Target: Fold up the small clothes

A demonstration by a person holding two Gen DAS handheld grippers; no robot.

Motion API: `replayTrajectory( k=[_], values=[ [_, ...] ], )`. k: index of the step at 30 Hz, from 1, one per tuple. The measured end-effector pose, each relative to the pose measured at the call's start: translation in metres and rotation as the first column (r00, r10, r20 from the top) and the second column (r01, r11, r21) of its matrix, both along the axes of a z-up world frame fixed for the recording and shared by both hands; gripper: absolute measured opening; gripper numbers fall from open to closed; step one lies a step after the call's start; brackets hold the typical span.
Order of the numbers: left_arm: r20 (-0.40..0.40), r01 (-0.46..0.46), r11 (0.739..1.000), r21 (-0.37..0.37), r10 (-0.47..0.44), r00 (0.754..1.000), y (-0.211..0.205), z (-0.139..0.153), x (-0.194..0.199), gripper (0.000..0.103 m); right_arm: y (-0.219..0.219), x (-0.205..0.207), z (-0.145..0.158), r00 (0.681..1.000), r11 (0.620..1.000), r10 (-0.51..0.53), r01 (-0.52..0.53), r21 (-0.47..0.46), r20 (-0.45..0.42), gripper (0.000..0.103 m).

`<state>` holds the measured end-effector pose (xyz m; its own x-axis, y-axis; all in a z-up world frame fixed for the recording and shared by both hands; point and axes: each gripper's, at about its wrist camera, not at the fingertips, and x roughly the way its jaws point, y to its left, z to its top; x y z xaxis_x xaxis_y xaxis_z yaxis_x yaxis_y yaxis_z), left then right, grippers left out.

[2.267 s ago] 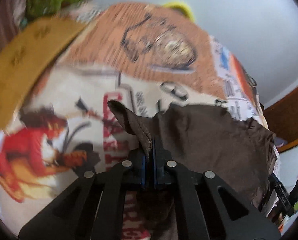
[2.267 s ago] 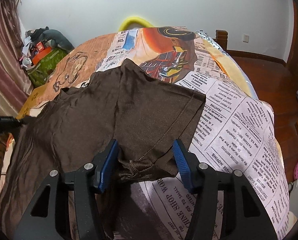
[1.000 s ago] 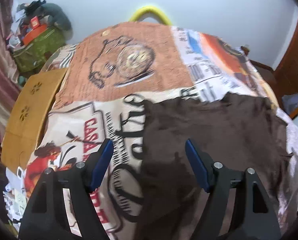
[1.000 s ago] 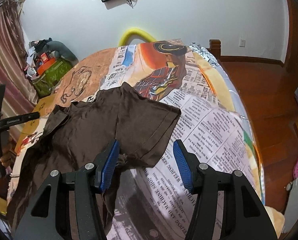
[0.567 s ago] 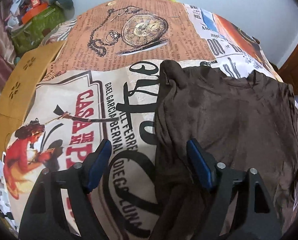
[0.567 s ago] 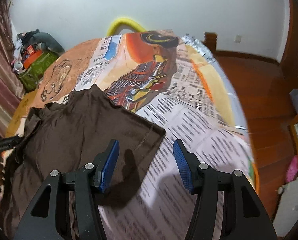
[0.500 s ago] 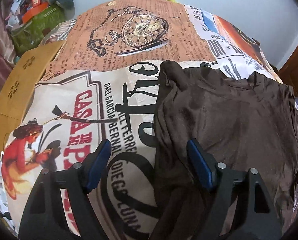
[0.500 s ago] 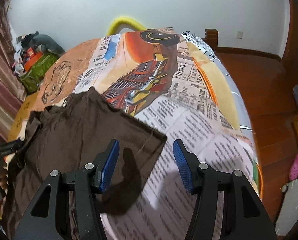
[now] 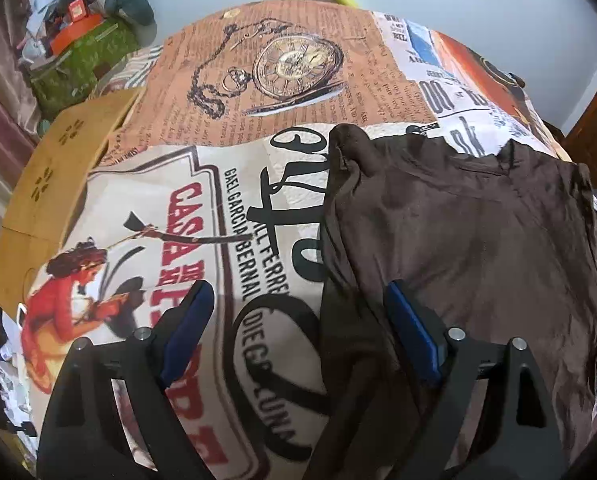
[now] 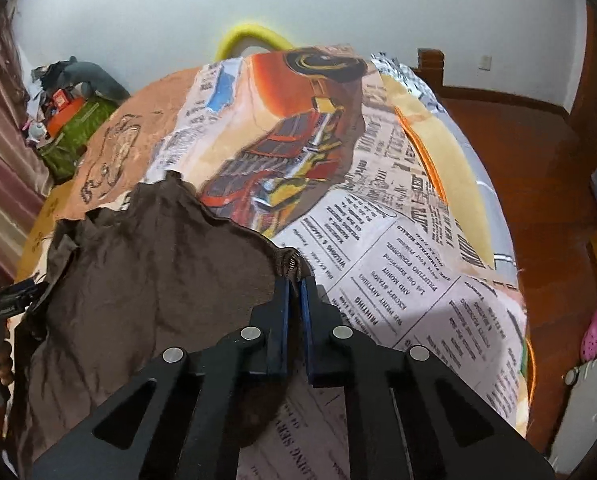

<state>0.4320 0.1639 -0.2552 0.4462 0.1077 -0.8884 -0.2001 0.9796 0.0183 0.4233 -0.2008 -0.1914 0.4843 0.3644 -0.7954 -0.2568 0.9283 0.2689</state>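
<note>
Two risks: right gripper (image 10: 294, 280) pinching only dark brown shirt (image 10: 146, 280) sleeve hem, possibly slipping; left gripper (image 9: 294, 316) opening, straddling bunched edge, possibly missing layers.

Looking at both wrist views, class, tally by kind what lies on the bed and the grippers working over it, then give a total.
Brown garment: 1
Printed bedspread: 1
Grippers: 2, the left gripper opening over the garment's edge, the right gripper shut on its corner
Total: 4
</note>
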Motion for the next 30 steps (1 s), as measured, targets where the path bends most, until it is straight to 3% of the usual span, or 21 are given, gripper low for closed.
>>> replayTrajectory(
  k=[5, 14, 19, 24, 30],
  values=[
    [0.026, 0.035, 0.998, 0.044, -0.036, 0.999, -0.004, 0.017, -0.016, 0.088, 0.005, -0.012, 0.029, 0.998, 0.999, 0.026, -0.027, 0.026, 0.056, 0.005],
    [0.093, 0.014, 1.0, 0.002, -0.014, 0.996, 0.015, 0.041, -0.037, 0.088, 0.051, -0.018, 0.075, 0.986, 0.991, 0.117, -0.124, 0.058, 0.117, 0.005],
    [0.089, 0.016, 0.999, 0.037, -0.019, 0.996, 0.019, 0.032, -0.042, 0.088, 0.099, -0.015, 0.067, 0.981, 0.98, 0.166, -0.175, 0.092, 0.1, 0.005],
    [0.067, 0.039, 0.999, 0.023, -0.041, 0.997, 0.025, 0.019, -0.048, 0.088, 0.142, -0.007, 0.042, 0.978, 0.976, 0.196, -0.201, 0.088, 0.065, 0.005],
    [0.074, 0.057, 0.998, -0.002, -0.057, 0.996, 0.026, 0.016, -0.048, 0.088, 0.162, 0.005, 0.015, 0.984, 0.98, 0.18, -0.18, 0.087, 0.012, 0.005]
  ],
)
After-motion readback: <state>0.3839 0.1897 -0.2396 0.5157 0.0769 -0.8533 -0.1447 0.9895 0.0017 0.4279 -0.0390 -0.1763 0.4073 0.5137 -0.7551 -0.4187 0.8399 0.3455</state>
